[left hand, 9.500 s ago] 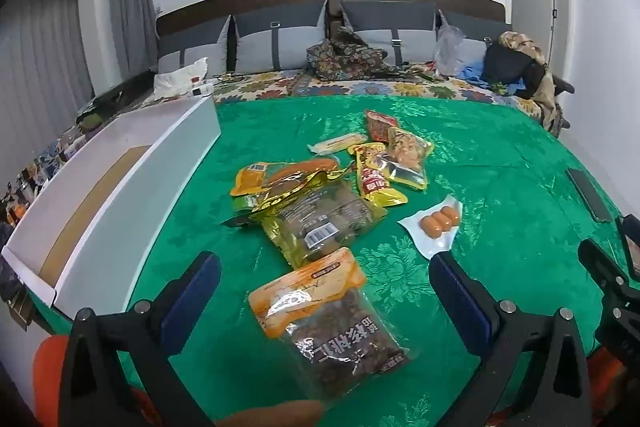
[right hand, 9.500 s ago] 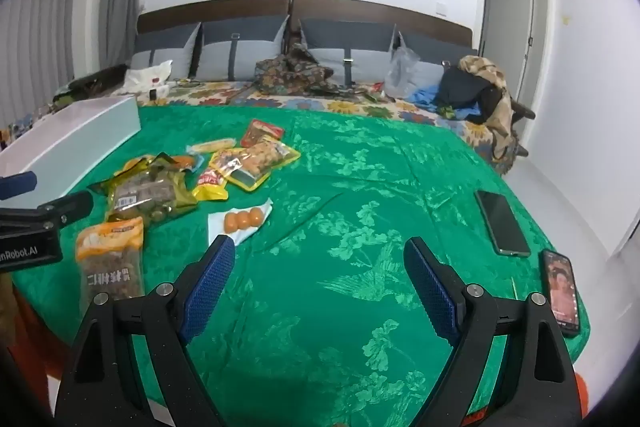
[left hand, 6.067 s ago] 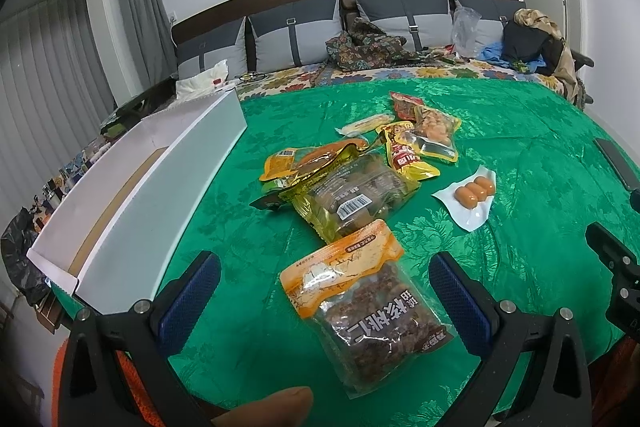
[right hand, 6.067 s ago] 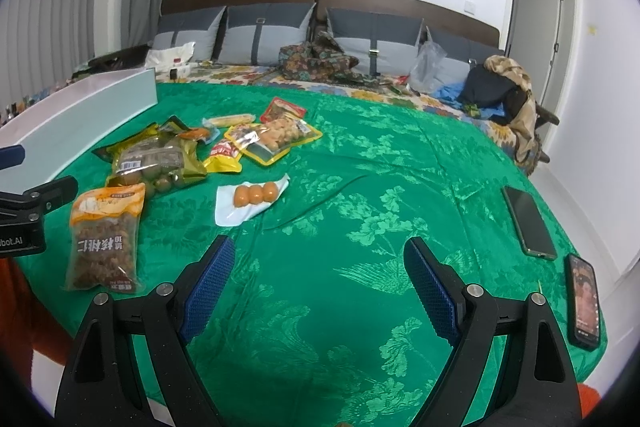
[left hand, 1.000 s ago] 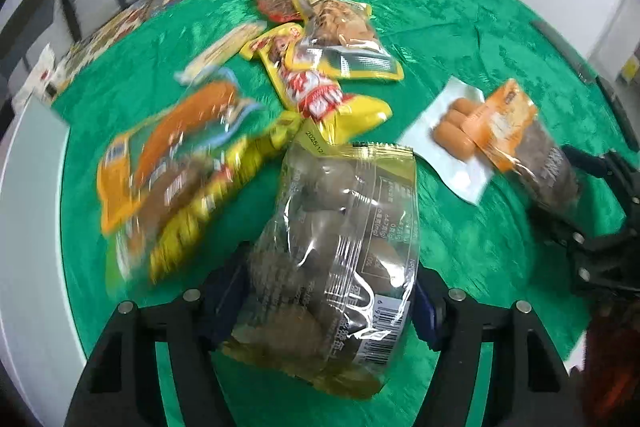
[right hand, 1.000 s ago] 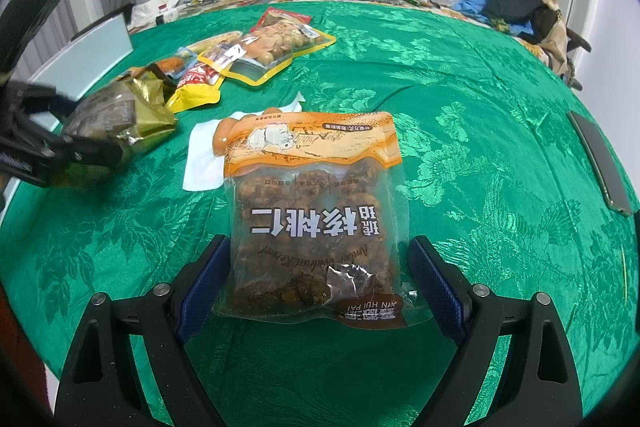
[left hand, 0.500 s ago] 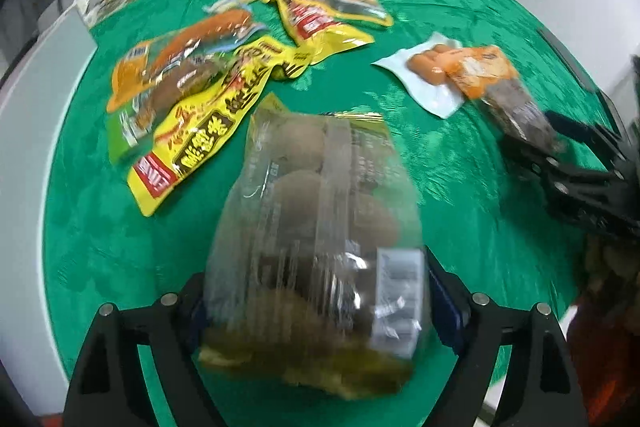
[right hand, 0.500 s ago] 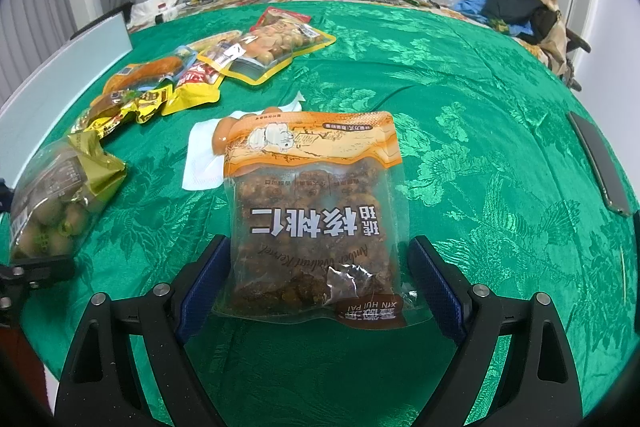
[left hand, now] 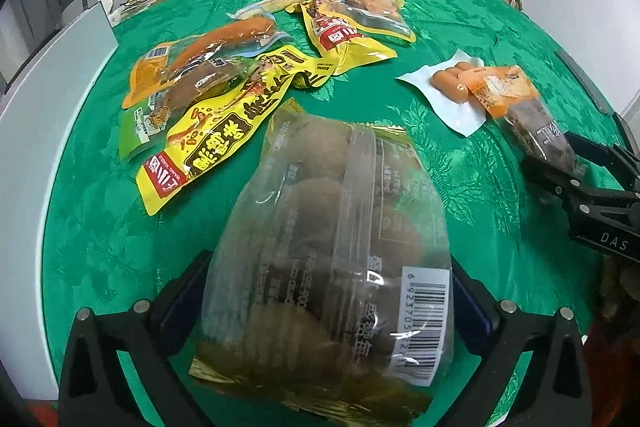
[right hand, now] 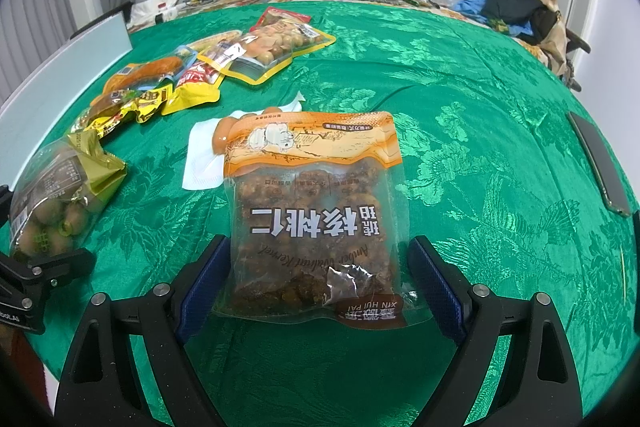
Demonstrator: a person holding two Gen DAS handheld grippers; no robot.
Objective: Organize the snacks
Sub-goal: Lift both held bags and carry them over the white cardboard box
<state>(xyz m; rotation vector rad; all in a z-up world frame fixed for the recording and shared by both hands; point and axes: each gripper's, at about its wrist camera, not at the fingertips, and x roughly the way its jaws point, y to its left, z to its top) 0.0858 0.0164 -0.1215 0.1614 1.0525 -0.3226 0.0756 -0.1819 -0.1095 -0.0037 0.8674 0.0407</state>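
Observation:
A clear bag of round brown snacks point(left hand: 332, 227) with a gold end lies on the green cloth point(left hand: 472, 27) between the fingers of my left gripper point(left hand: 328, 291). Its jaws are opening and stand wide beside the bag. An orange-topped walnut bag point(right hand: 316, 195) lies flat between the blue pads of my right gripper point(right hand: 320, 267), which is open. That bag's top overlaps a white packet of small sausages point(right hand: 204, 155). Beyond lie a yellow packet point(left hand: 224, 131), an orange sausage packet point(left hand: 200, 59) and a red-and-yellow packet point(left hand: 344, 39).
A long white box point(left hand: 24, 147) runs along the cloth's left edge. A dark phone point(right hand: 600, 163) lies near the right edge. Pillows, clothes and bags line the far side. Bare green cloth spreads right of the walnut bag.
My left gripper came down towards the near left of the cloth with the brown-snack bag, and its jaws spread wider around it. The right gripper and the walnut bag stayed still.

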